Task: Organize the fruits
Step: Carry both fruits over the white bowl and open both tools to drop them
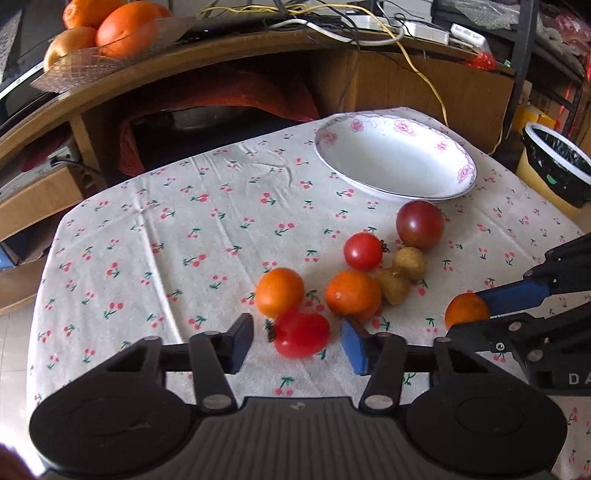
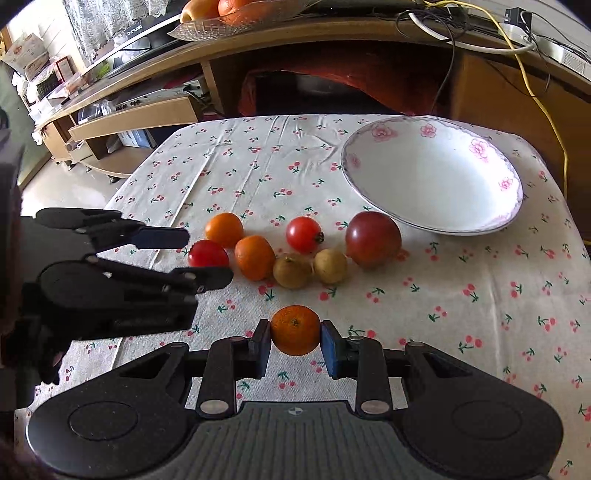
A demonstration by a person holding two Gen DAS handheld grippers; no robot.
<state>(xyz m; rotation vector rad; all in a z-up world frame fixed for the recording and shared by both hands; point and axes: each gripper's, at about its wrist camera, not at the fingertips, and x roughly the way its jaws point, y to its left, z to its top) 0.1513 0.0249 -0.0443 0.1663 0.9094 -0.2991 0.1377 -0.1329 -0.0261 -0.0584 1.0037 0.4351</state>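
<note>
My right gripper (image 2: 295, 338) is shut on a small orange (image 2: 295, 329), also seen in the left wrist view (image 1: 466, 312), just above the cloth. My left gripper (image 1: 297, 341) is open around a red tomato (image 1: 301, 334), its pads apart from it. Beyond lie two more small oranges (image 1: 279, 291) (image 1: 351, 292), a red tomato (image 1: 363, 251), two brown longans (image 1: 394, 286) (image 1: 409, 262) and a dark red tomato (image 1: 419, 223). An empty white flowered plate (image 1: 436, 136) sits at the table's far right.
The cherry-print tablecloth (image 1: 166, 229) covers the table. A wooden TV stand (image 1: 258, 48) with cables and a glass dish of large oranges (image 1: 107, 26) stands behind. A lined bin (image 1: 557, 166) is at the right.
</note>
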